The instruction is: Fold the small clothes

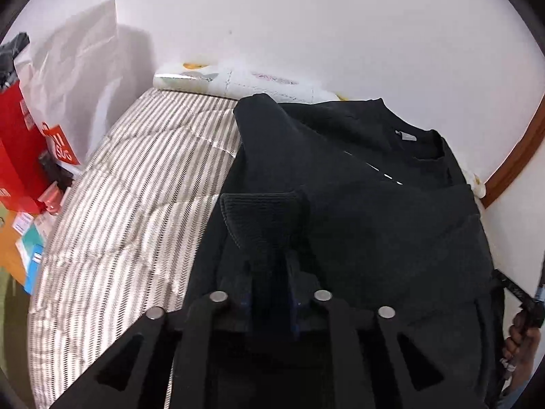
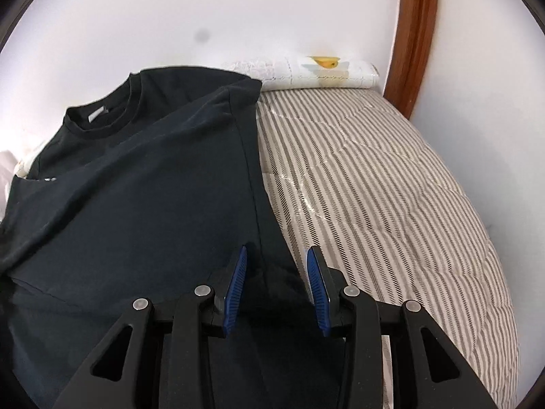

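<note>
A black sweatshirt (image 1: pixel 357 177) lies on the striped bed cover (image 1: pixel 136 187), neck toward the wall. My left gripper (image 1: pixel 270 266) is shut on the sweatshirt's ribbed cuff (image 1: pixel 262 214), which stands bunched up between the jaws over the garment. In the right wrist view the same sweatshirt (image 2: pixel 136 187) lies spread at the left. My right gripper (image 2: pixel 276 262) is open, its blue pads (image 2: pixel 235 286) astride the garment's right side edge near the hem, with cloth between the jaws.
A white patterned pillow (image 2: pixel 306 71) lies against the wall at the bed's head. A wooden frame (image 2: pixel 415 34) rises at the right. Red boxes (image 1: pixel 17 153), a white paper bag (image 1: pixel 75 78) and small packets stand left of the bed.
</note>
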`<state>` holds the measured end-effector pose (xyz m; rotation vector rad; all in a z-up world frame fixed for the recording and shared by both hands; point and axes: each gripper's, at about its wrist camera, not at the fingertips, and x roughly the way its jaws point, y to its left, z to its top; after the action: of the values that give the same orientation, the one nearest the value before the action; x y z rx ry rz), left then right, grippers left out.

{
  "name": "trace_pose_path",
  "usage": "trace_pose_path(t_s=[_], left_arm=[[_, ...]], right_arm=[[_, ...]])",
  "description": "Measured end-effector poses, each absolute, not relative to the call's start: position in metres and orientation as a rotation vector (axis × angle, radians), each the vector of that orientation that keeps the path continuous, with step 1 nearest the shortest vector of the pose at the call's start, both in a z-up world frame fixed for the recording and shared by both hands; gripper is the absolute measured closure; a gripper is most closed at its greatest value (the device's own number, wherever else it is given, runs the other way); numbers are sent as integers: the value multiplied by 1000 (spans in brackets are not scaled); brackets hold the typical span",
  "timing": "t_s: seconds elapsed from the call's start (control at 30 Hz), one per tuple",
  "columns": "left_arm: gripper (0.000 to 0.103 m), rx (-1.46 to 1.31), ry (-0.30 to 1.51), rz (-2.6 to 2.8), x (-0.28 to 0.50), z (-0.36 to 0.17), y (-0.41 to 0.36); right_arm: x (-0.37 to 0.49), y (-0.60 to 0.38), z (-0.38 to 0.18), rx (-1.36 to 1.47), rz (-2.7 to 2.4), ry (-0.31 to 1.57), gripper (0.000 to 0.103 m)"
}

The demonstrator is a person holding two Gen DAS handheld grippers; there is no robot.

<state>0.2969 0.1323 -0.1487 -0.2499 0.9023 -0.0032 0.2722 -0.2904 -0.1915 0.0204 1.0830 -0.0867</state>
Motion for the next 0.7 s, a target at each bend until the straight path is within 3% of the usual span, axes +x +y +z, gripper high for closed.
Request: trace_pose_path(t_s=[0.5, 0.6, 0.67, 0.7], left_arm=[[84, -193, 932, -13, 213, -135, 116], [73, -177, 950, -20, 187, -139, 110], [61, -188, 956, -34, 168, -143, 108], [49, -197, 956, -40, 156, -146, 108]], right_arm=[[173, -318, -152, 28, -91, 1057, 66], [141, -325, -152, 21, -65, 1089, 63], [123, -329, -153, 19, -57, 1096, 58], [110, -331, -153, 25, -54, 1094, 54]])
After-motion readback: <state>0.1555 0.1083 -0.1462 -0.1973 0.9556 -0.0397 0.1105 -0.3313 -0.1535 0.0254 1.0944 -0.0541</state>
